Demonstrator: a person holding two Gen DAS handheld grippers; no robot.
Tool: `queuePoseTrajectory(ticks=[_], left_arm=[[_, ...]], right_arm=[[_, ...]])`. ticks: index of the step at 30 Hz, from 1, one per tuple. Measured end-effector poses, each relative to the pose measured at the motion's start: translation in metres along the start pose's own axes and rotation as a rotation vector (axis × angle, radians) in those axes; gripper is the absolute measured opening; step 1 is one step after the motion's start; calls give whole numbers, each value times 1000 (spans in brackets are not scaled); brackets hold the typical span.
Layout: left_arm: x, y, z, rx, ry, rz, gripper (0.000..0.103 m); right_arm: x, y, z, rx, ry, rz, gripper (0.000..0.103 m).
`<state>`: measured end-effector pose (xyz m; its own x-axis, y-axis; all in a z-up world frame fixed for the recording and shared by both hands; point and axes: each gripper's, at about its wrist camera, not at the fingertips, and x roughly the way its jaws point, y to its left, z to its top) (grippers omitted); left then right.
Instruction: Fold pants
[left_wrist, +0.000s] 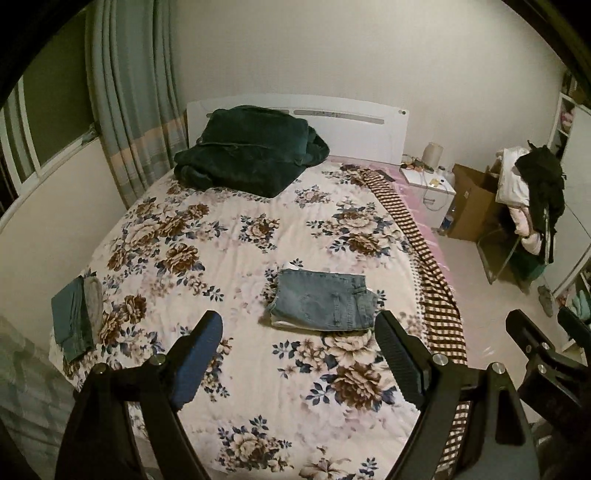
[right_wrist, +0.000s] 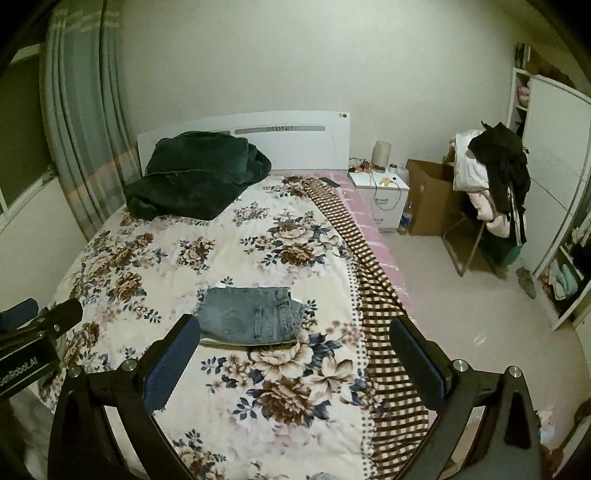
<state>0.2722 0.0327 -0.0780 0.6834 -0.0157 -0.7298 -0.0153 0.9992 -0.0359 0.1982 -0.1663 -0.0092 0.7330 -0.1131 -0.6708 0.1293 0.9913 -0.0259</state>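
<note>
Folded jeans (left_wrist: 322, 304) lie on the floral bed (left_wrist: 229, 236); left gripper (left_wrist: 299, 334) and right gripper (right_wrist: 295, 338) fingers spread apart, holding nothing

The only readable text is white lettering on a black label on the left gripper (right_wrist: 27, 314), seen at the left edge of the right wrist view. It reads "enRobot_AI"; its first letters are cut off by the picture's edge. The headboard (right_wrist: 295, 144) carries a row of small marks in its grey slot, too small to read.
</note>
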Motion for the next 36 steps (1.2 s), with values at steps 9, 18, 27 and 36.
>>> queuePoseTrajectory(ticks=[9, 18, 27, 36], left_arm=[[-14, 1, -4, 46, -2, -14, 101], [-26, 11, -9, 51, -25, 5, 101], [-30, 17, -9, 51, -30, 6, 101], [-40, 23, -15, 43, -32, 17, 101]], right_arm=[[-34, 6, -1, 11, 6, -29, 103], [-33, 13, -1, 23, 14, -41, 103], [-39, 21, -7, 24, 21, -24, 103], [-48, 27, -11, 25, 19, -11, 103]])
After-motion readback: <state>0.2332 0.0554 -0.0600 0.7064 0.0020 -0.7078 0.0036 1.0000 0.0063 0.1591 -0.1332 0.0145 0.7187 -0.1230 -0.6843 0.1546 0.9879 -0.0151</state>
